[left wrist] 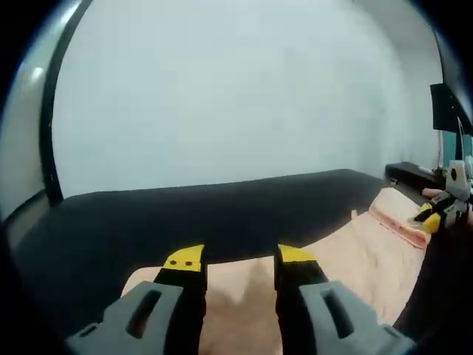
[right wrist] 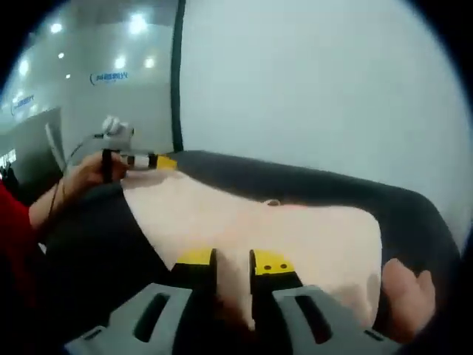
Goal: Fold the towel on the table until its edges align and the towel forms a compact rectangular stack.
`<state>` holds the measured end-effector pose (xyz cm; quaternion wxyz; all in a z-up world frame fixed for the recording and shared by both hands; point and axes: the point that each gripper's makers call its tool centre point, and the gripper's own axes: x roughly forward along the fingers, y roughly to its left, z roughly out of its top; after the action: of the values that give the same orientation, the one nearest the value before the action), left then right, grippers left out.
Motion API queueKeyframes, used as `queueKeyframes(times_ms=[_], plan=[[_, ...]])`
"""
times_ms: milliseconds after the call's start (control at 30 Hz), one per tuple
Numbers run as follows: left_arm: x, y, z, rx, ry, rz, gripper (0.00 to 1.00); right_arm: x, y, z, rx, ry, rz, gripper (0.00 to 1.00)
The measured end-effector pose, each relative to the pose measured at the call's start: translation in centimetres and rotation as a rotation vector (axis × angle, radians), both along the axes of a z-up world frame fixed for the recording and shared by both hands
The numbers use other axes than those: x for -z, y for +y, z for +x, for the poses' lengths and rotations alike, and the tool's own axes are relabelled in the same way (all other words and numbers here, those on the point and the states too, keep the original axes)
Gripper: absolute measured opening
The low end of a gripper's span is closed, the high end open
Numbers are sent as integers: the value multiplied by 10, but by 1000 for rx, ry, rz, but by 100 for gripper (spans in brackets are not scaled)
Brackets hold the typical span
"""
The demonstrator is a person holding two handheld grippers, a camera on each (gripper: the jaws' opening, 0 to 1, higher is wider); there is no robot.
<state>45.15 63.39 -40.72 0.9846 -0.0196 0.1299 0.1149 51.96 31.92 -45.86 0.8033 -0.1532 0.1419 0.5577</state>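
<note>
Left tool [left wrist: 240, 260] jaws sit parted over the near towel edge, nothing visibly pinched; right tool [right wrist: 233, 260] jaws nearly closed on the towel's near edge, grip on cloth can't be confirmed. Dark desk [left wrist: 148, 214] carries the pink towel [right wrist: 244, 222], spread flat. Bare hand [right wrist: 405, 294] rests at its corner.

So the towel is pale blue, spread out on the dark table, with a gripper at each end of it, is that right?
Not quite: the towel is pale pink, not blue, as the right gripper view shows. The rest holds: it lies spread on the dark table, with the right gripper at one end and the left gripper at the far end.
</note>
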Motion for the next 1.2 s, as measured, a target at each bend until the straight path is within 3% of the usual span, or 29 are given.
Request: queueKeyframes(times_ms=[33,67,100,133,200,233,300,367,433,467,533,600,700,767,800,867,900,967,1000,1067,1200], plan=[[-2,3,-1,-9,-10,2,34,-22,7,-3,-23,17,147,14],[-4,4,-2,-12,-16,6,34,-34,4,-1,-1,62,206,15],[-4,6,-4,-13,-21,6,34,-51,-5,1,11,59,272,15],[-5,8,-6,-13,-28,-2,34,-68,-12,7,31,39,348,14],[-5,20,-9,-28,-28,-34,35,-93,-34,30,126,-61,449,14],[-4,24,-14,-45,-16,-48,36,-97,-46,41,193,-94,467,14],[-4,34,-36,-137,-14,-129,36,-94,-64,58,293,-142,431,13],[-10,39,-63,-205,-39,-164,37,-92,-72,64,345,-163,402,13],[-7,38,-104,-328,-33,-176,38,-96,-71,63,346,-147,425,13],[-4,23,-122,-358,-39,-197,38,-103,-70,58,339,-138,463,13],[-5,19,-154,-484,-140,-342,41,-115,-67,48,305,-172,493,13],[-1,15,-174,-552,-208,-463,43,-121,-65,40,289,-203,495,13],[14,13,-180,-551,-140,-474,45,-130,-62,32,255,-270,508,13],[18,11,-177,-555,-168,-557,46,-131,-61,30,252,-287,498,13],[22,14,-177,-566,-168,-565,47,-131,-61,29,250,-297,496,13],[42,26,-176,-597,-92,-552,47,-133,-61,29,246,-308,498,13],[49,29,-175,-608,-82,-563,46,-134,-62,29,248,-308,500,13],[49,44,-175,-654,-116,-590,35,-134,-64,31,252,-298,506,13],[48,42,-172,-636,-111,-574,34,-135,-65,32,253,-291,514,13],[49,48,-164,-639,-143,-609,34,-135,-66,35,259,-275,528,13],[49,56,-155,-633,-118,-593,31,-134,-65,35,260,-257,532,13]])
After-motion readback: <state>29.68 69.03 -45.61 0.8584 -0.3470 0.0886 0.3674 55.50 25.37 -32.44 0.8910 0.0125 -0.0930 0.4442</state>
